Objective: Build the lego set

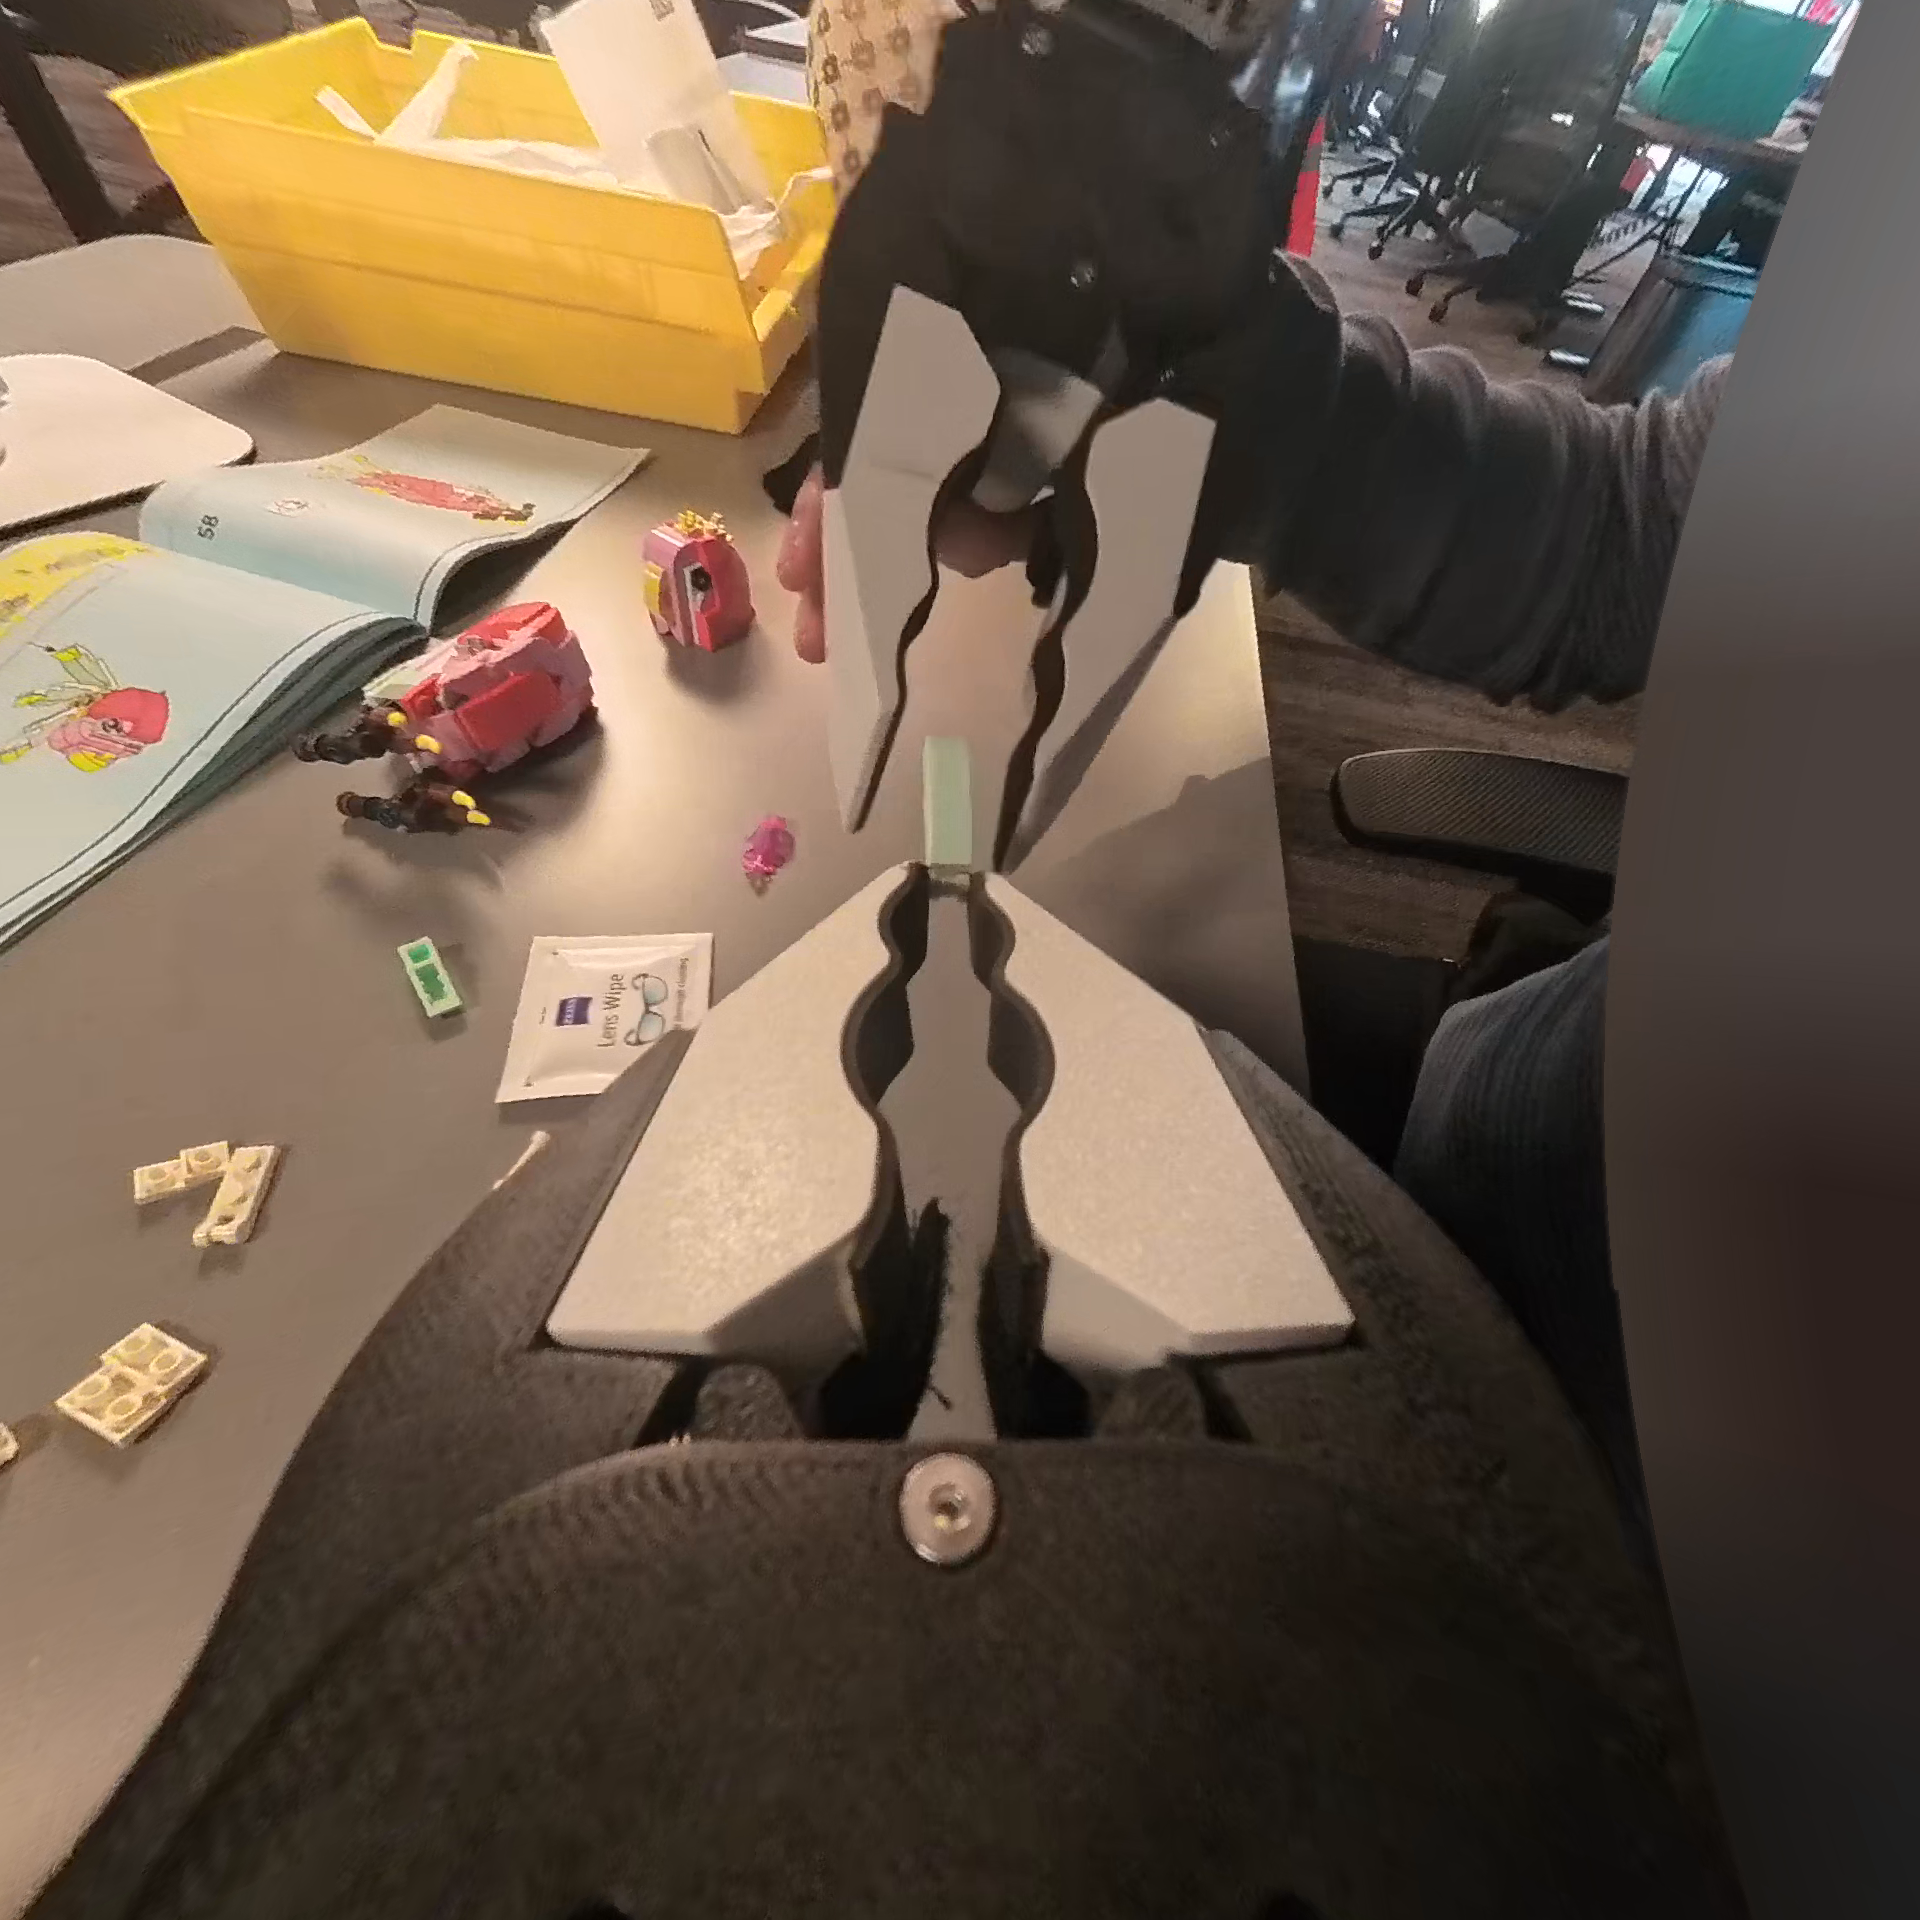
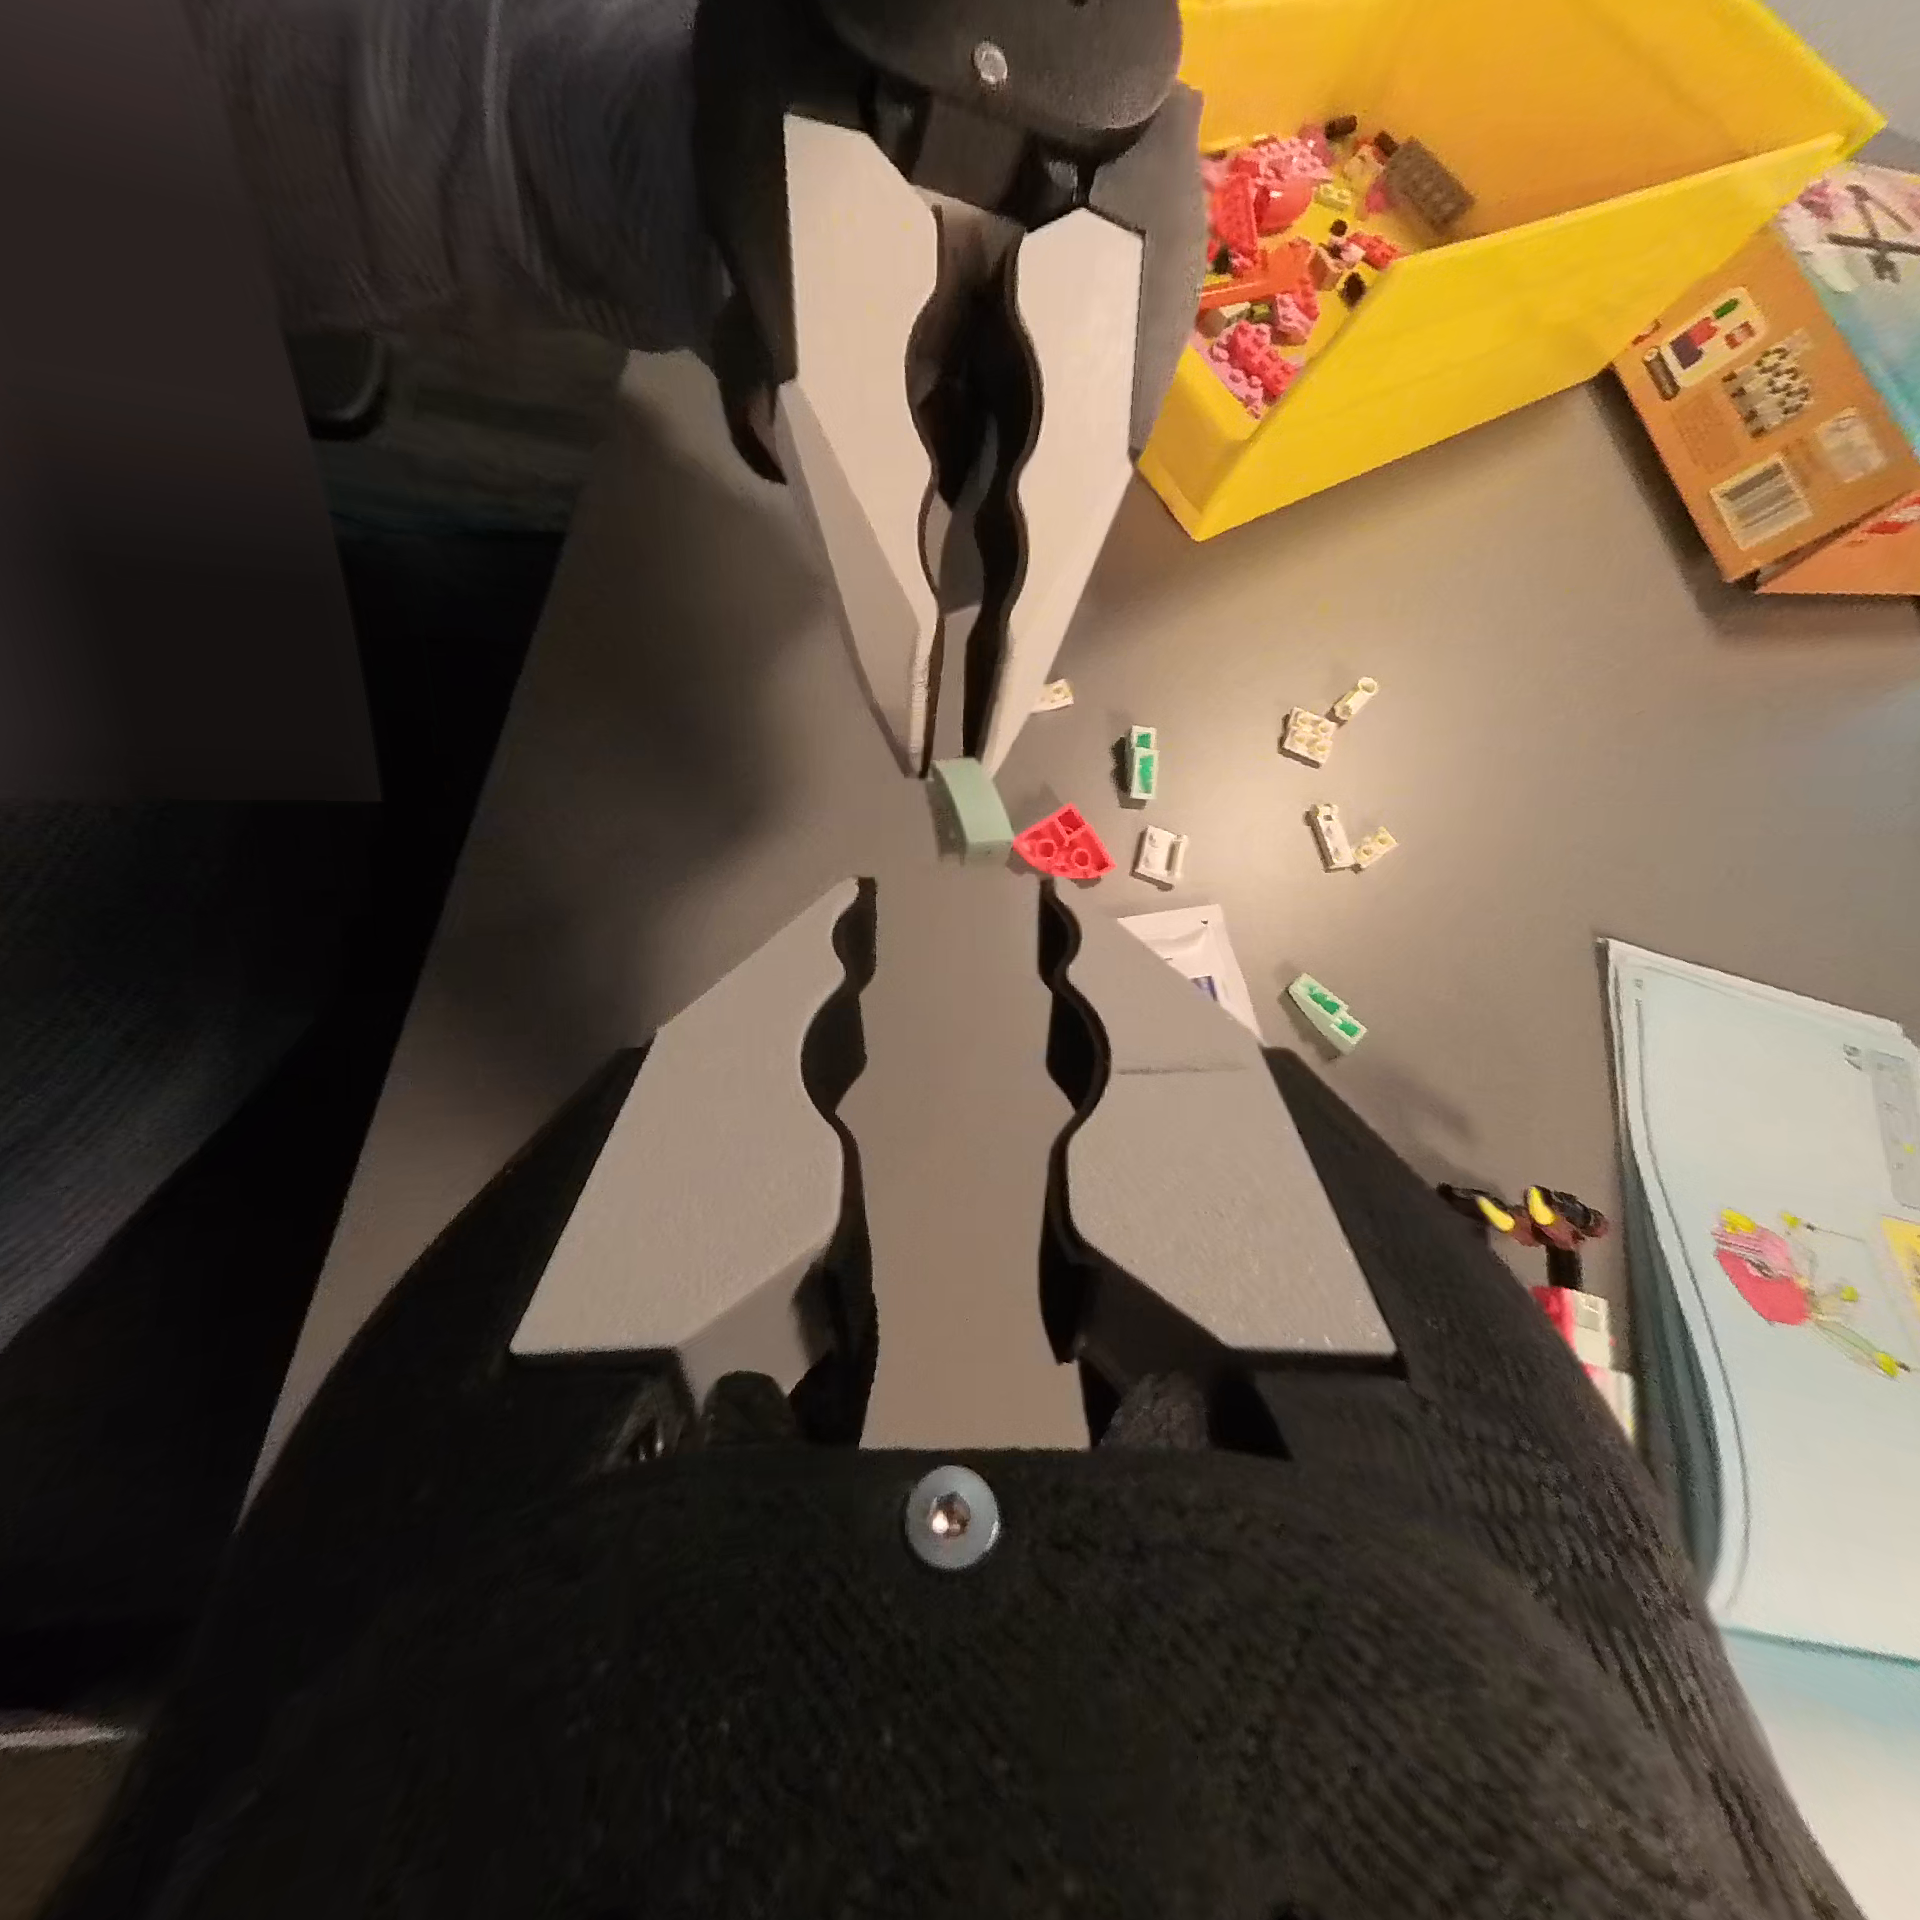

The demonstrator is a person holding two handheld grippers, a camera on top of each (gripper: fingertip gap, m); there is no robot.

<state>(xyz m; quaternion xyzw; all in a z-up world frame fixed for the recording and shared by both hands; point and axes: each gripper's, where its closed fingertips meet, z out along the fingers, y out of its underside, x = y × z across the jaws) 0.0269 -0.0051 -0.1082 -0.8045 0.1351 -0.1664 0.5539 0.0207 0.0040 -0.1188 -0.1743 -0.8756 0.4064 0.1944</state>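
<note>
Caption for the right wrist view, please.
Open right gripper faces left gripper pinching a pale green brick above the brick-strewn grey table.

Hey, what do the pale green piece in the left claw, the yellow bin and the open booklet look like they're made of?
Pale green piece, pinched at the left claw tips: likely hard moulded plastic, with smooth matte faces and crisp edges.
Yellow bin: probably rigid plastic, with uniform colour, a slight sheen and moulded ridged walls.
Open booklet: paper, with thin stacked pages and printed drawings; whether the finish is glossy or matte is unclear.

Left claw (image 2: 951, 774) pinches mint brick (image 2: 977, 816); right claw (image 2: 951, 883) open.
</note>
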